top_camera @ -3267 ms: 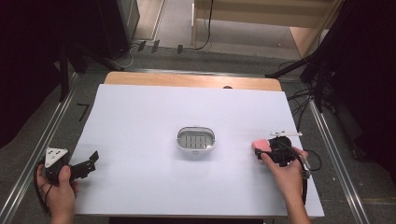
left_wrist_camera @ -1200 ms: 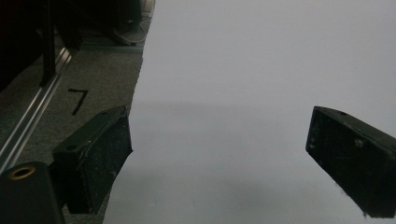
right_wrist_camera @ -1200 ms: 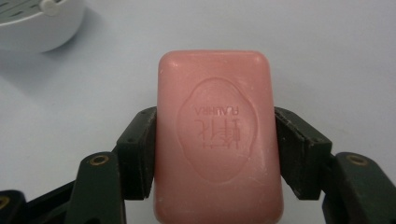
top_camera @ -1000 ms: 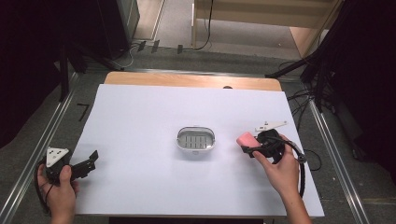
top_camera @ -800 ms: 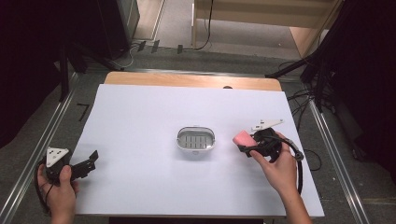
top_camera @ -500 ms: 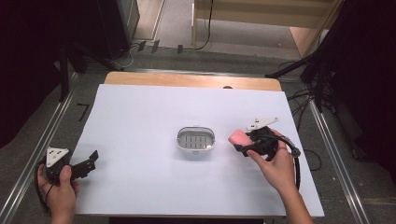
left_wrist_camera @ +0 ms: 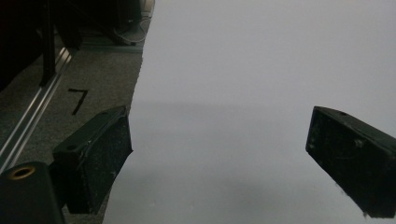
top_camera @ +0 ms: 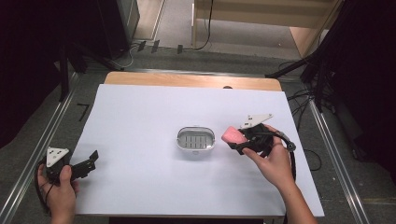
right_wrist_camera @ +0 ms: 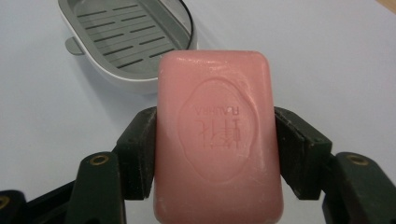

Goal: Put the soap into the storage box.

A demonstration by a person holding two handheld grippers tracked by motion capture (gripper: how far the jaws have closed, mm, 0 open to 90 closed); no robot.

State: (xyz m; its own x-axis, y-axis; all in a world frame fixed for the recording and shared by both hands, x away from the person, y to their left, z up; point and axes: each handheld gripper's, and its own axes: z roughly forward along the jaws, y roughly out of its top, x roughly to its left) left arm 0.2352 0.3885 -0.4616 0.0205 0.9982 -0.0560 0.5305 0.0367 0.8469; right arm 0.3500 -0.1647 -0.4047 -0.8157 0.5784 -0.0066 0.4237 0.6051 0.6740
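A pink bar of soap (top_camera: 232, 135) (right_wrist_camera: 217, 140) with a stamped oval on its face is clamped between the jaws of my right gripper (top_camera: 241, 140) (right_wrist_camera: 215, 154), which is shut on it. It hangs just right of a grey slotted soap dish (top_camera: 196, 138) (right_wrist_camera: 128, 39) at the middle of the white table. My left gripper (top_camera: 89, 163) (left_wrist_camera: 219, 168) rests at the table's front left corner, open, with nothing between its pads.
A white sheet covers the table (top_camera: 149, 116), with a wooden strip (top_camera: 187, 80) along the far edge. Metal rails (top_camera: 42, 144) run along both sides over a grey floor. Cables (top_camera: 299, 98) lie off the right side.
My right gripper has carried the soap leftward from the right side of the table to just beside the dish. The left gripper has stayed put.
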